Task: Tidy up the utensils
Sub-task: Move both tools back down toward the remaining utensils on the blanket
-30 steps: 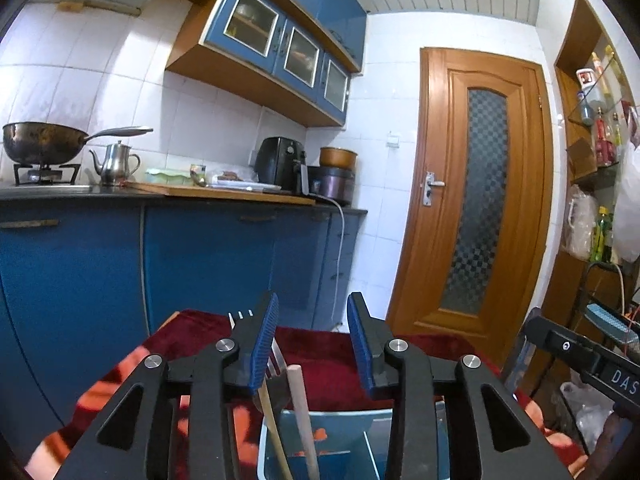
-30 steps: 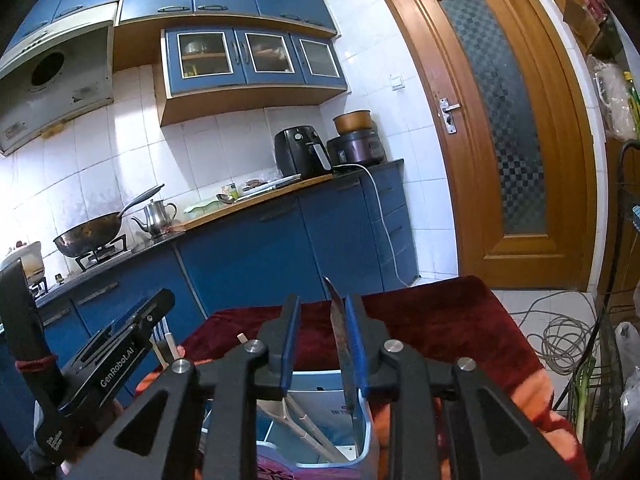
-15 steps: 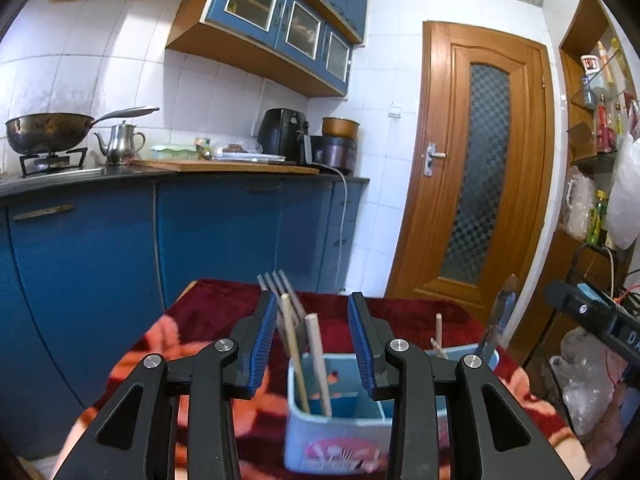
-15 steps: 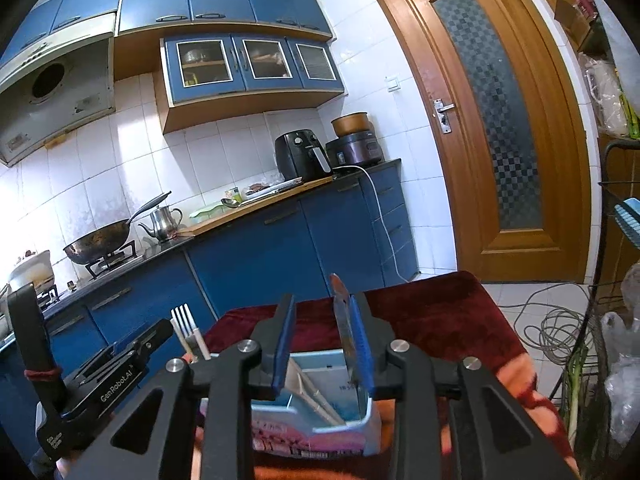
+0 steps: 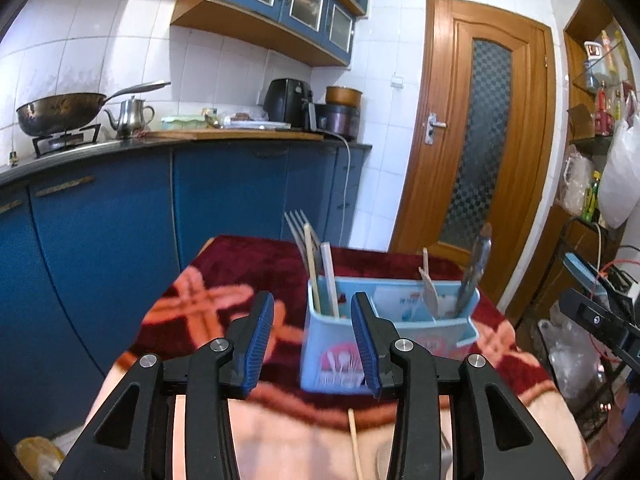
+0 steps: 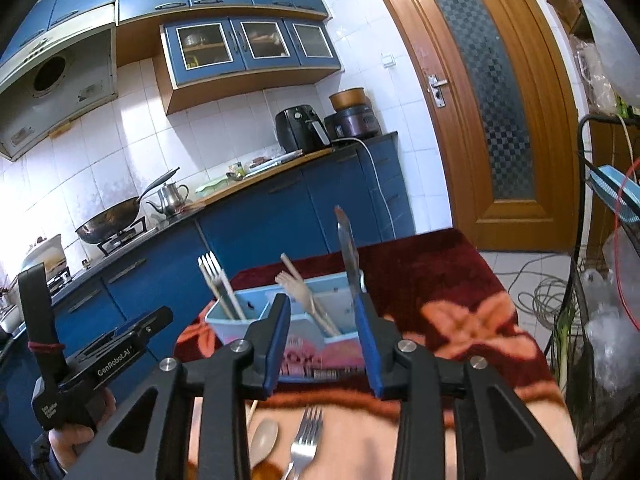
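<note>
Blue pads on both my claws stand apart with nothing between them; the jaws of my left claw [image 5: 313, 344] and my right claw [image 6: 322, 344] have just been opening. Just beyond them a light blue utensil holder [image 6: 296, 320] stands on the desk [image 6: 452, 280], which wears a dark red blanket with orange flowers. A knife [image 6: 347, 248], fork and chopsticks stand upright in it. Nearer me lie a fork [image 6: 304, 436] and spoon [image 6: 263, 440]. Behind run blue cabinets [image 5: 120, 216], white tiles and a wooden door [image 5: 480, 140].
</note>
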A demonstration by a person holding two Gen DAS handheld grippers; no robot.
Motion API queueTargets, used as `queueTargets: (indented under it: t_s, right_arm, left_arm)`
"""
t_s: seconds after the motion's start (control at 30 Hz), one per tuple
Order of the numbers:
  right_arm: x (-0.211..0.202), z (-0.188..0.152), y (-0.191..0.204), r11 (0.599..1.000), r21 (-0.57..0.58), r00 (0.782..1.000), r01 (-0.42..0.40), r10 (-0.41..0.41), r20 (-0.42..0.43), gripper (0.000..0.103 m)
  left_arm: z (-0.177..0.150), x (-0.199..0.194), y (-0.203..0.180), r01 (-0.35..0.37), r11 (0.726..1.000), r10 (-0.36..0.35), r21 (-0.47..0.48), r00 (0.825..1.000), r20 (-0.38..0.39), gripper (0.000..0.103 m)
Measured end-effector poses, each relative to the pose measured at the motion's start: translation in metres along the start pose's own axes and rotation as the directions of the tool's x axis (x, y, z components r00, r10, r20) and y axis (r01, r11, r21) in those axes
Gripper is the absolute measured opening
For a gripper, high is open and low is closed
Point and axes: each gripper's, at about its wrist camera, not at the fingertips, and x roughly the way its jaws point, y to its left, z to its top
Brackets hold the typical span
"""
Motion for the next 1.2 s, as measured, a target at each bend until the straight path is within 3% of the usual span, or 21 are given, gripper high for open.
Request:
queueTargets:
  t_s: [0.43,0.63,0.93,1.2]
  right_arm:
    - [-0.025,-0.038,-0.011,1.0,0.015,0.996,0.02,-0.018,-0.091,0.042]
    - [-0.025,-0.061,-0.016,0.999,0.025,0.99,0.024,-0.02,-0.14,0.042]
    - [-0.014,-0.088,-0.025,0.998,0.055,0.979,0.015,-0.004,-0.204,0.045]
    - [-0.002,-0.101,-0.036,0.996,0.085,0.97,0.031,-0.009,-0.244,0.045]
  left_arm:
    - [-0.035,-0.03,-0.011,0.027,0.998,-0.019,0.064,0.991,-0.133,0.046]
    - [-0.052,-0.028,-0.01,0.005,0.997,0.009,0.078,0.983,-0.184,0.046]
    - [-0.077,-0.01,-0.01,-0.029,0.995,0.054,0.093,0.958,-0.281,0.047]
    - [-0.093,0.013,-0.018,-0.016,0.994,0.056,0.112,0.931,-0.361,0.047]
